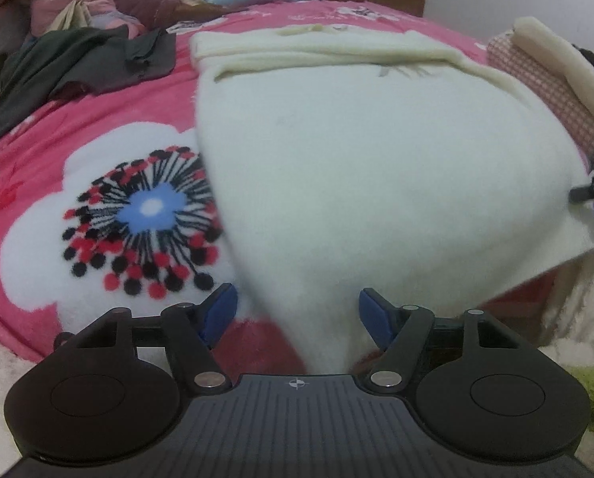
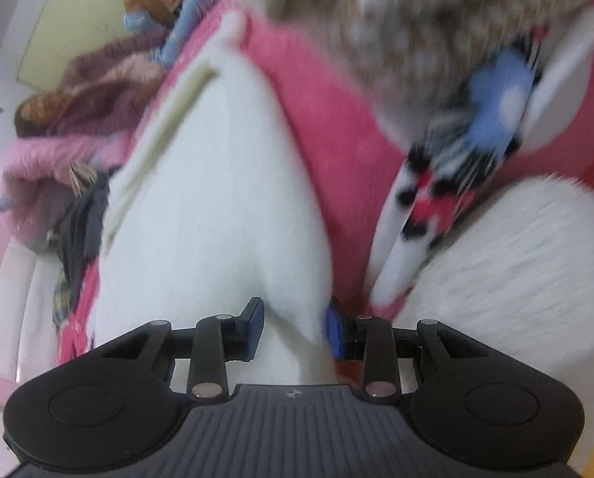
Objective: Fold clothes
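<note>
White fleecy garment (image 1: 376,167) is laid on pink flower-print blanket (image 1: 38,151), long axis running away from both tongs toward far folded hem. Free blanket seen at its left; dark green cloth (image 1: 69,59) far left, checked pink fabric pile (image 1: 544,79) near its right edge. Left gripper (image 1: 295,314): jaws apart, near corner between them, pads not pressing. Right gripper (image 2: 295,326): clenched on opposite near corner, cloth bunched between pads.
</note>
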Motion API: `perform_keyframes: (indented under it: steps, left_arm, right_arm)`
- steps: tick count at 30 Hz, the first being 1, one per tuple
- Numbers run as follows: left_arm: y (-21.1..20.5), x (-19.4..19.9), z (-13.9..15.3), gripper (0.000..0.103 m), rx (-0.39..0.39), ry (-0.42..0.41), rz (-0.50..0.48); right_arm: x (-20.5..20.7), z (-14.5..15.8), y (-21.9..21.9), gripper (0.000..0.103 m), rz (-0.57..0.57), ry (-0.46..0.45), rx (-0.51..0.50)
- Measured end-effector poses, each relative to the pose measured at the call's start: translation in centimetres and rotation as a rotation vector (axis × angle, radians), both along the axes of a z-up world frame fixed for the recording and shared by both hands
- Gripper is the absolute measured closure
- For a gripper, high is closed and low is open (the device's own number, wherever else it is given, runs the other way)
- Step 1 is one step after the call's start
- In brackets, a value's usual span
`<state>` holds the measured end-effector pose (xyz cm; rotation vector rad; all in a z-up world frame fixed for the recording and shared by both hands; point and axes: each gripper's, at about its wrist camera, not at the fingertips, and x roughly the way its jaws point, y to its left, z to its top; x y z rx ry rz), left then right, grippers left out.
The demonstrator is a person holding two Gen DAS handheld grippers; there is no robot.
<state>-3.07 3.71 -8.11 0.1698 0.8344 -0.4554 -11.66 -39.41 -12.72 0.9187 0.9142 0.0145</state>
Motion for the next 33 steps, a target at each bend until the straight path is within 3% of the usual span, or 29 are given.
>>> perform_keyframes:
  steps: [5,12,14,17,19,22,27,33]
  left_arm:
    - [0.8,-0.7,-0.5,0.046,-0.085,0.044,0.006]
    - [0.8,-0.3,-2.0,0.051,-0.162,0.088,-0.011]
    - [0.6,0.0,-2.4,0.053,-0.164,0.095,-0.020]
    - [0.6,0.0,-2.6,0.066,-0.157,0.106,-0.029]
    - [0.7,0.0,-2.5,0.085,-0.152,0.121,-0.024]
    - [1.0,-0.6,-1.5,0.095,-0.163,0.102,-0.035]
    - [1.8,-1.6,0.6,0.097,-0.214,0.064,-0.045]
    - [3.5,-1.4,5.1,0.097,-0.413,-0.002,-0.009]
  right_arm:
    - [0.7,-0.6,1.4,0.071,0.034,0.028,-0.006]
    - [1.0,-0.6,1.9,0.072,0.058,0.041,-0.031]
    - [0.7,-0.7,1.9,0.077,0.067,0.050,-0.040]
    - [-0.2,-0.6,1.7,0.091,0.062,0.048,-0.041]
    - [-0.8,-0.3,1.8,0.093,0.054,0.036,-0.045]
    - [-1.7,0.5,1.8,0.094,0.053,0.010,-0.055]
    - [-3.4,2.8,1.3,0.095,0.056,-0.065,-0.045]
    - [-4.6,7.1,0.9,0.094,0.064,-0.218,-0.035]
